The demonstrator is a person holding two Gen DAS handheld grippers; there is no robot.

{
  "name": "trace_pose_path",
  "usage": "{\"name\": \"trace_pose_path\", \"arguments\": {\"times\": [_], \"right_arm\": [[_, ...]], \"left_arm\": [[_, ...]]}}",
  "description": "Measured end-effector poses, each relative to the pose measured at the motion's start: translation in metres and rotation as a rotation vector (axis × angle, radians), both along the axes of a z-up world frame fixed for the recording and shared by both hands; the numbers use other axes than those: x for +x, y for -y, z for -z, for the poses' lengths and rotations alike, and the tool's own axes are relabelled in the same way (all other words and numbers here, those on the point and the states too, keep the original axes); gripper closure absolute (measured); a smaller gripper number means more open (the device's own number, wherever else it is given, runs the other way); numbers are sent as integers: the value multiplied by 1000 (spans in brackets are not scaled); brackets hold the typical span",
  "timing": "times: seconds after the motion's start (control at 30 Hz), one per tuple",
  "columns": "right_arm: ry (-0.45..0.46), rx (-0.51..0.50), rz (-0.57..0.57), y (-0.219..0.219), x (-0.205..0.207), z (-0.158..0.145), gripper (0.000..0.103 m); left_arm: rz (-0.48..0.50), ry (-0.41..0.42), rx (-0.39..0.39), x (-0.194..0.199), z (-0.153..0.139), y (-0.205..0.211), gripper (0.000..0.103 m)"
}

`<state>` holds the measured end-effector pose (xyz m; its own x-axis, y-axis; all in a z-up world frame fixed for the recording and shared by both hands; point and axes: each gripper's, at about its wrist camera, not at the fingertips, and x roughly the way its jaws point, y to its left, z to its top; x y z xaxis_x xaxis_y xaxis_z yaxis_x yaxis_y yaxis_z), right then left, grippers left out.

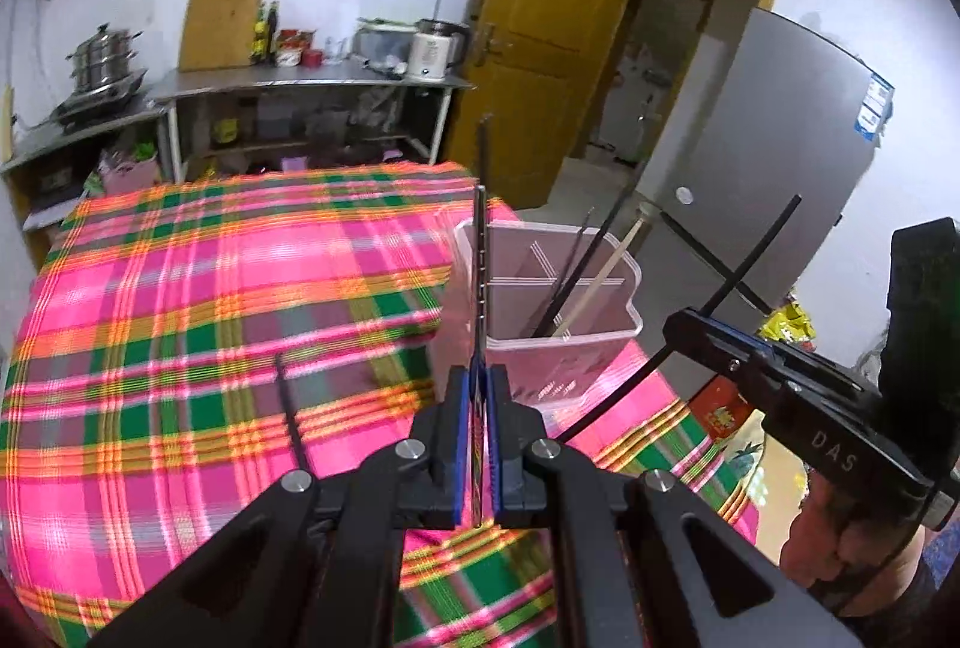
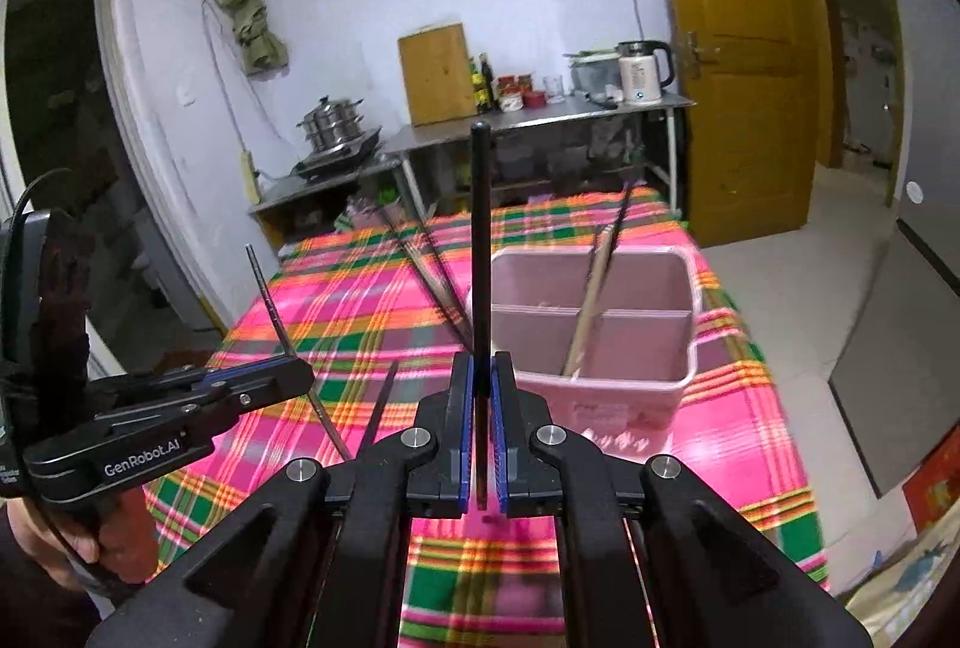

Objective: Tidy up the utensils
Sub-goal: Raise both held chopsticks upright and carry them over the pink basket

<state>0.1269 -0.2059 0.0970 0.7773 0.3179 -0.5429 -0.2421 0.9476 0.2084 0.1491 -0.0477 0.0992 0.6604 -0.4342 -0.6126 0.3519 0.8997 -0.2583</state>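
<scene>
A dark chopstick [image 1: 480, 252] is pinched upright in the left hand-held gripper [image 1: 478, 396], its length aimed toward the pink divided bin [image 1: 606, 342] so it can be dropped in end-first. The right hand-held gripper [image 2: 480, 384] is likewise clamped on a black chopstick [image 2: 480, 228]. The bin is set near the edge of the plaid-covered desk [image 1: 210, 288], with several chopsticks [image 1: 576, 276] already leaned inside. One more stick [image 1: 291, 414] is seen on the cloth.
</scene>
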Motion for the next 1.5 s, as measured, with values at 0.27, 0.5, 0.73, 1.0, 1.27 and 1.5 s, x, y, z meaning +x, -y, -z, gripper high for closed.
{"name": "trace_pose_path", "arguments": {"times": [0.27,0.5,0.73,1.0,1.27,1.5], "right_arm": [[79,29,66,27,12,-36,98],[127,49,94,37,25,-53,98],[126,62,94,36,38,-48,98],[76,64,100,36,54,-20,98],[39,56,91,30,64,2,98],[2,57,96,29,66,16,98]], "left_arm": [[21,47,-14,30,-27,28,97],[4,85,-38,57,-47,38,97],[-5,94,-23,74,-43,48,97],[0,68,9,83,-14,59,97],[22,45,47,86,9,68,97],[32,35,51,80,18,66,96]]}}
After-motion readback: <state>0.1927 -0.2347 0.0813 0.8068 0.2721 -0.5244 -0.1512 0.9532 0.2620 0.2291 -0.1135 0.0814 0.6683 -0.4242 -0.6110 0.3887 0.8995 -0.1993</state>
